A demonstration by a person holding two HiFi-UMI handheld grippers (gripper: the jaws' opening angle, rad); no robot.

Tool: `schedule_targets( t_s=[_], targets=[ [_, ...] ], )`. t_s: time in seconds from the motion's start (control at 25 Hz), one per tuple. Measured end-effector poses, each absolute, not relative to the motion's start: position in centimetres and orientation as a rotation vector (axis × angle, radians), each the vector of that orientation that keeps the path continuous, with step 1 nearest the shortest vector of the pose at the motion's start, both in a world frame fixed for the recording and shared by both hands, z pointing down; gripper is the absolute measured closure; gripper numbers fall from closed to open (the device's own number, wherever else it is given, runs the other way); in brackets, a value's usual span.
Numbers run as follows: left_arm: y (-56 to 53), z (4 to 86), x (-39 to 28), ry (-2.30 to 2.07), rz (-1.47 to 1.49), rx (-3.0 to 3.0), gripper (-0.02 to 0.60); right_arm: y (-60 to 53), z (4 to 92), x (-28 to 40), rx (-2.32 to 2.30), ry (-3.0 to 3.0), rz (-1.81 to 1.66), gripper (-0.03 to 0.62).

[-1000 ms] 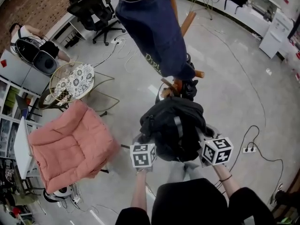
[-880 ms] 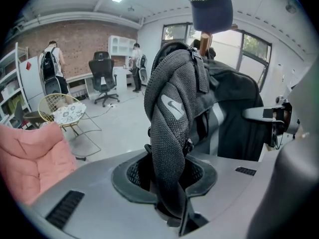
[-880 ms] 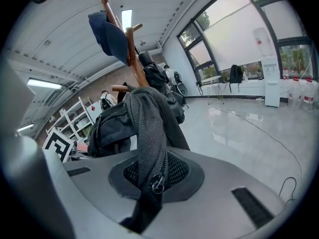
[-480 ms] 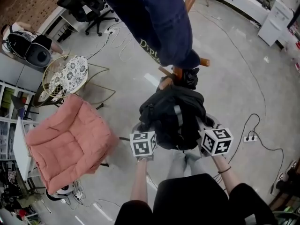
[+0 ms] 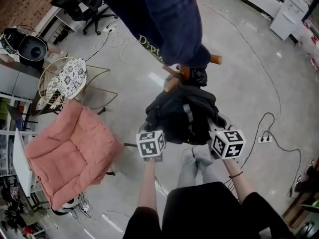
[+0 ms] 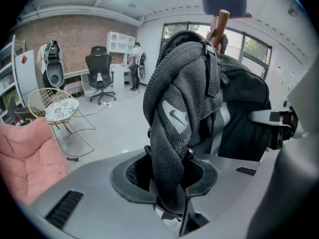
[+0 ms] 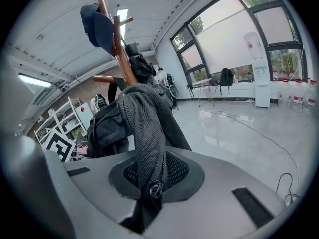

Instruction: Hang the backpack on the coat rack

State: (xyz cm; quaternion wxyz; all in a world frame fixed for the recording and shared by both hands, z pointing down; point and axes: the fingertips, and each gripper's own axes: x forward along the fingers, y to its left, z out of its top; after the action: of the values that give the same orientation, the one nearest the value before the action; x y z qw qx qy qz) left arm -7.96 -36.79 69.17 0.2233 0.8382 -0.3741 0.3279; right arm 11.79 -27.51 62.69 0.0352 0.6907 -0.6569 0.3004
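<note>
Both grippers have dropped slightly, left gripper [image 6: 168, 180] and right gripper [image 7: 149, 180] each clamped on a grey mesh shoulder strap [image 6: 172, 118], so we read the black fabric backpack [image 5: 182, 119] as settling against the brown wooden coat rack [image 5: 185, 72] pegs, release pending.

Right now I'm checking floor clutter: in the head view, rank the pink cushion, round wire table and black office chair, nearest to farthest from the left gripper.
1. Pink cushion, on the floor just left of the left gripper.
2. Round wire table, farther off, up and left.
3. Black office chair, top left corner, farthest.
</note>
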Motion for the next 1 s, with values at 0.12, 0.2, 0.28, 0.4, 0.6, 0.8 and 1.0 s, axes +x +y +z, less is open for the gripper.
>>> schedule_targets(
  t_s=[0.12,0.2,0.28,0.4,0.6,0.8,1.0],
  targets=[
    [-37.6,69.5,-7.6,-1.033,0.894,2.321,0.469,-27.7,63.0,12.0,2.14,-2.006,0.916,0.566],
    [-38.1,69.7,-7.4,-1.035,0.883,2.331,0.468,-27.8,63.3,12.1,2.153,-1.998,0.913,0.566],
    [-38.5,70.0,-7.1,-1.042,0.865,2.34,0.465,-27.8,63.5,12.2,2.166,-1.993,0.907,0.566],
    [-39.0,70.2,-7.1,-1.057,0.824,2.342,0.456,-27.8,63.7,12.1,2.177,-1.995,0.885,0.566],
    [-39.5,70.4,-7.0,-1.1,0.763,2.316,0.442,-27.9,63.8,12.0,2.178,-1.994,0.855,0.565],
    [-39.4,70.7,-7.0,-1.13,0.773,2.307,0.422,-28.0,63.9,11.8,2.168,-1.985,0.842,0.563],
    [-39.6,70.5,-7.4,-1.166,0.771,2.28,0.366,-28.3,64.2,11.6,2.18,-1.999,0.923,0.452]
  ],
)
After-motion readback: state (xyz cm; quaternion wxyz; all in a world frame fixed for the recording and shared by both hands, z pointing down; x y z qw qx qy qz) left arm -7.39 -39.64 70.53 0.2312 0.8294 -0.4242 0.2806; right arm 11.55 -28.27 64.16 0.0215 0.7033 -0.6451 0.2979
